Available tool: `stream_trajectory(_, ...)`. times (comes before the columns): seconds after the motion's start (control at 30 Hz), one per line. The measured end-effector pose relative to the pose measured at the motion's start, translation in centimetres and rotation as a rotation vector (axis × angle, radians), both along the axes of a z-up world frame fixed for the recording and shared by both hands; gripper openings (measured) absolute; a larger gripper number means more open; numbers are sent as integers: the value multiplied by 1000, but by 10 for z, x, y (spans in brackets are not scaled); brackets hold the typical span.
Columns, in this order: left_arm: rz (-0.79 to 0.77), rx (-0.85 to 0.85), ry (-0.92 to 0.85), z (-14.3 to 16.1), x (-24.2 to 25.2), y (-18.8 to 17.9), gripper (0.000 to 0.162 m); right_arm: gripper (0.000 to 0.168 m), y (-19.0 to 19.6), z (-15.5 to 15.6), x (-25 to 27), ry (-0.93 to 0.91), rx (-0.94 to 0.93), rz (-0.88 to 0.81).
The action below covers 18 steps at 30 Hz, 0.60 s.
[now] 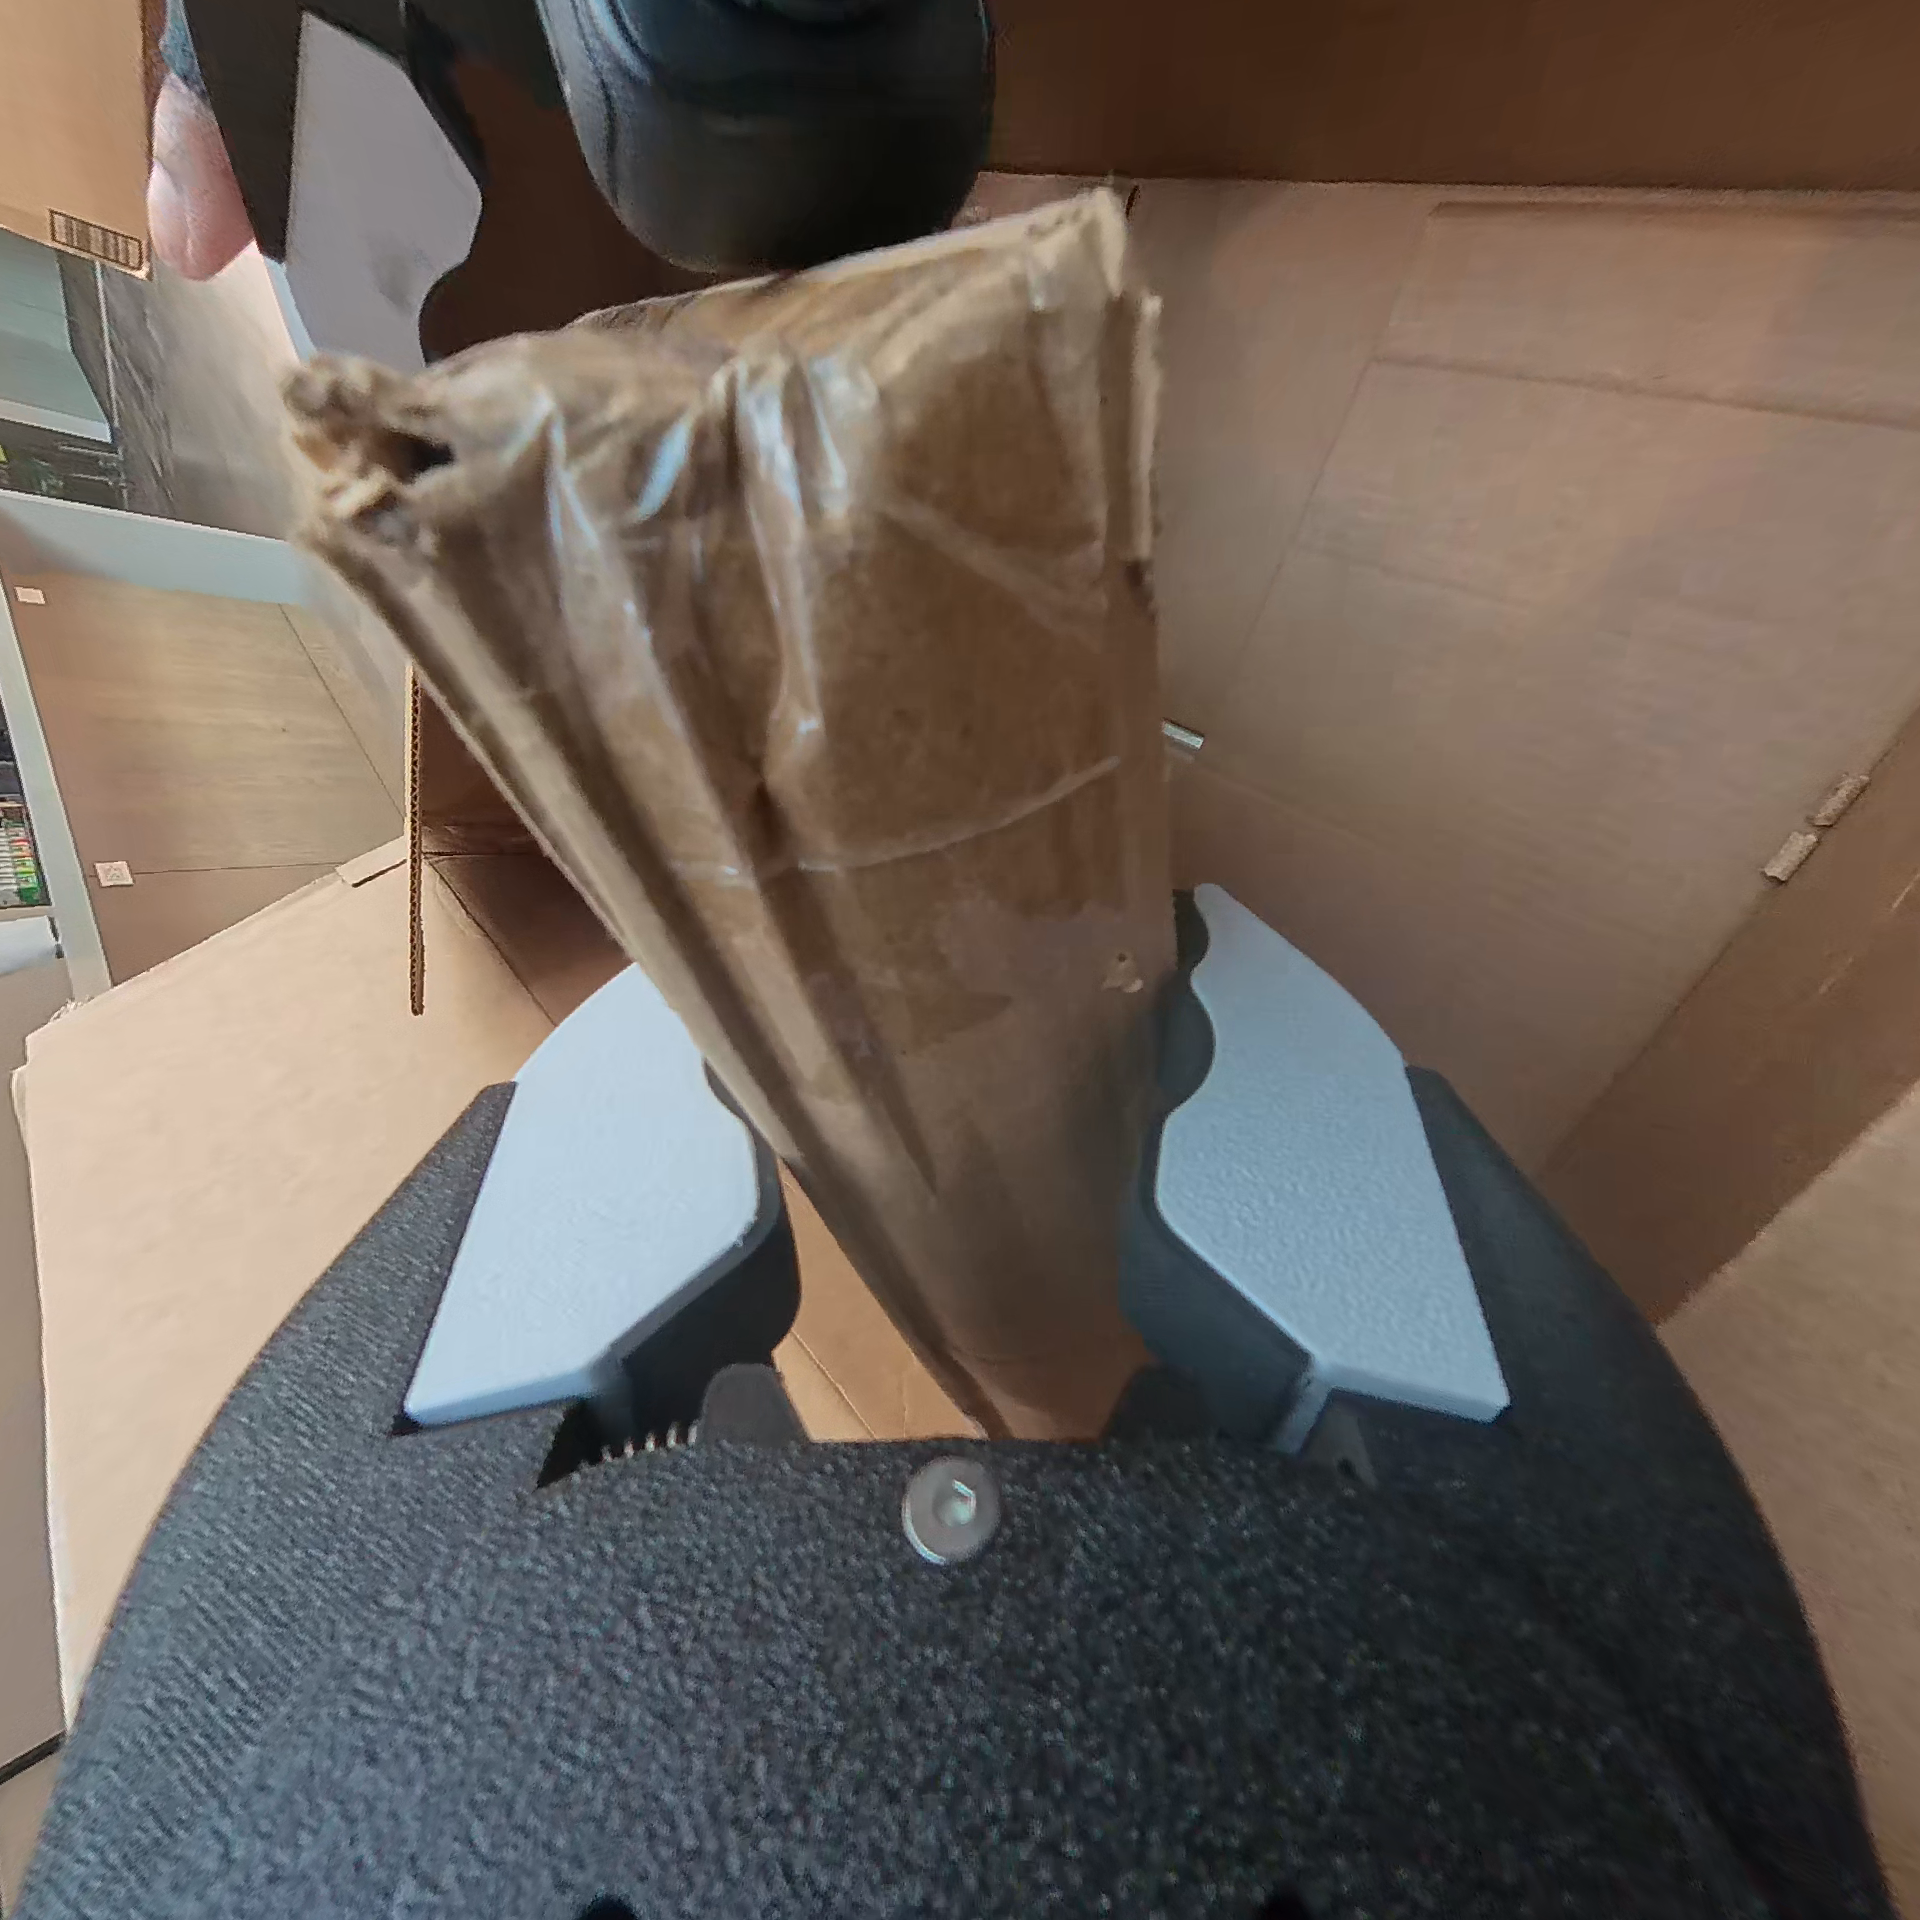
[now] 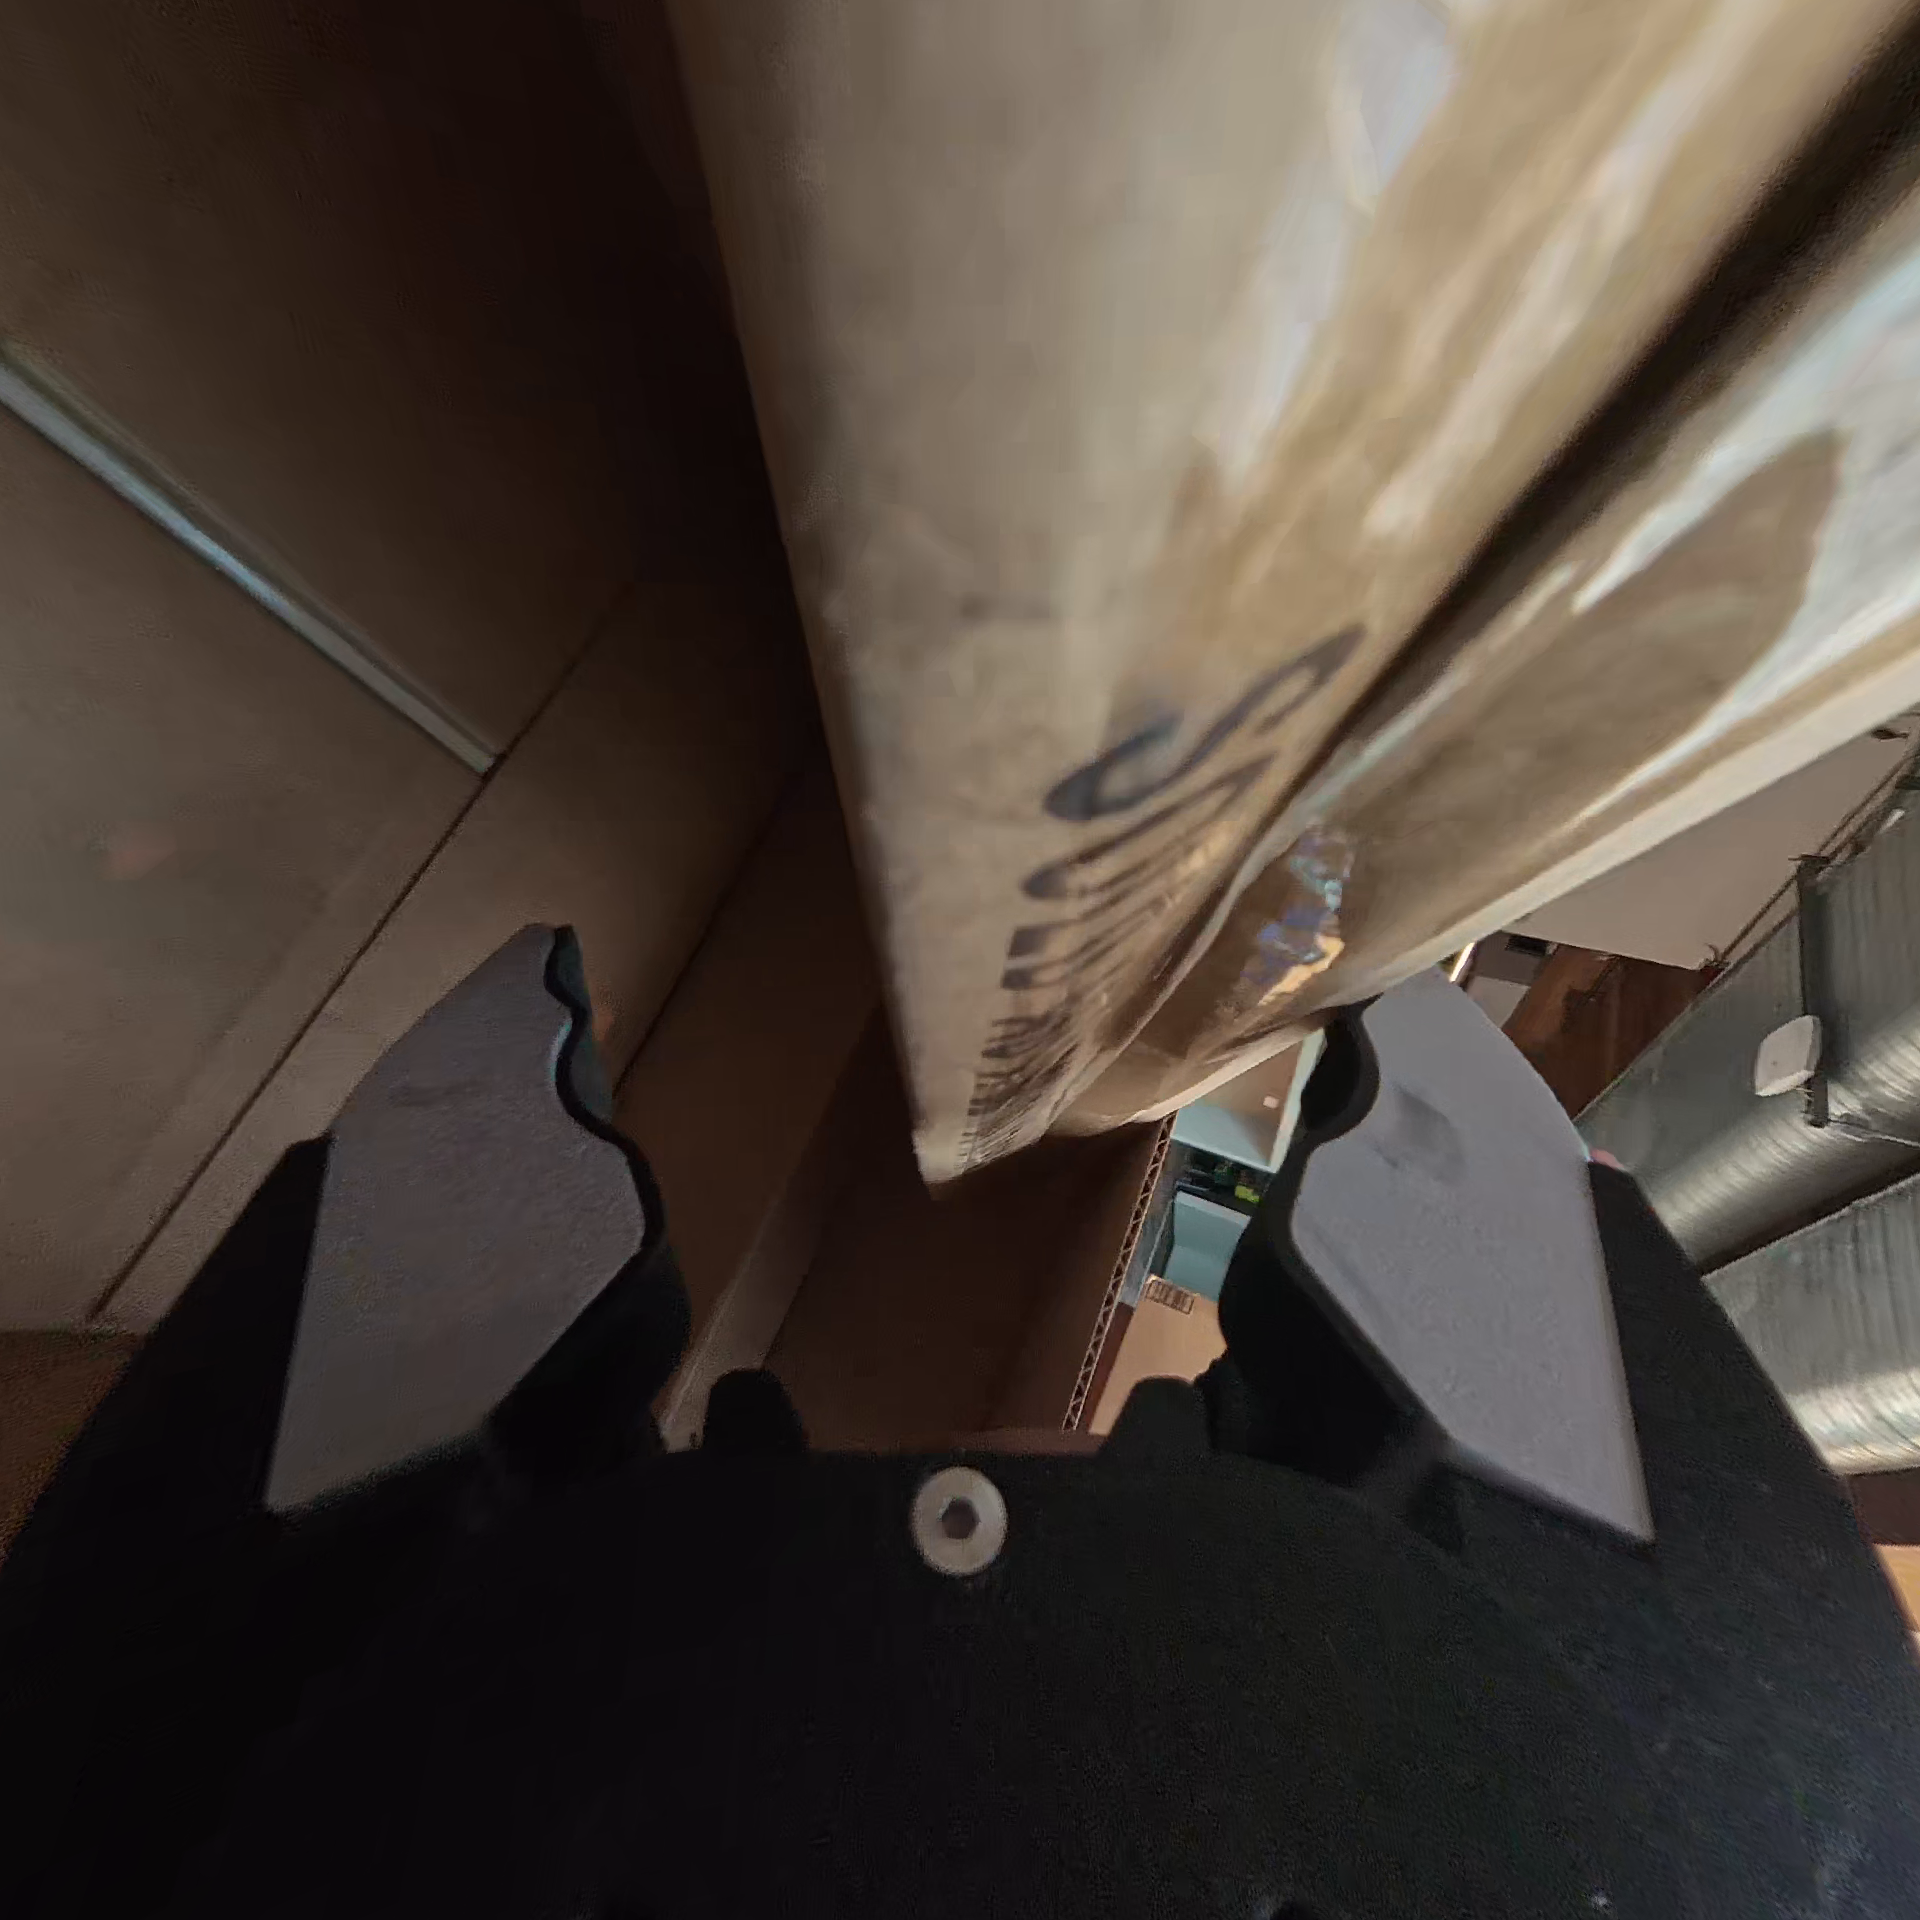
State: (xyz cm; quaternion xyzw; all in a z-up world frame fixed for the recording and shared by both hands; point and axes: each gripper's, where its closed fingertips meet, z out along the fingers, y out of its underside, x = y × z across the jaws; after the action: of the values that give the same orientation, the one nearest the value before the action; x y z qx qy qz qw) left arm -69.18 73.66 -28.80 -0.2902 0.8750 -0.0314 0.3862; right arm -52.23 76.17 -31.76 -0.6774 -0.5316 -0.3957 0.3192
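Inside the cardboard box, left jaws clamp a taped parcel, right jaws apart, its far end blurred.

A large open cardboard box is surrounding the scene, its brown walls lying flat and creased. A silver ribbed duct is running along the right of the right wrist view. A barcode sticker is showing on cardboard at upper left.

A flat brown cardboard parcel wrapped in glossy clear tape sits between pale grey fingers on a speckled black gripper, against plain tan cardboard walls.
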Motion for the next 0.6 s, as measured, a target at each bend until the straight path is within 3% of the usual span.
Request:
stream_trajectory(0.1, -2, 2, 3, 0, 0, 0, 77, 123, 11, 6, 2, -18, 105, 51)
stream_trajectory(0.13, -3, 4, 5, 0, 0, 0, 77, 113, 14, 10, 1, -13, 140, 55)
stream_trajectory(0.17, -4, 4, 6, 0, 0, 0, 77, 91, 17, 17, 1, 9, 183, 45)
stream_trajectory(0.2, -5, 7, 9, 0, 0, 0, 77, 84, 18, 21, 0, 36, 185, 21)
stream_trajectory(0.43, -18, 6, 48, 9, -1, -5, 75, 67, 2, 22, 0, 113, 58, -117)
stream_trajectory(0.6, -93, 32, 79, 31, -3, -20, 72, 61, -31, 16, -3, 204, -5, -215)
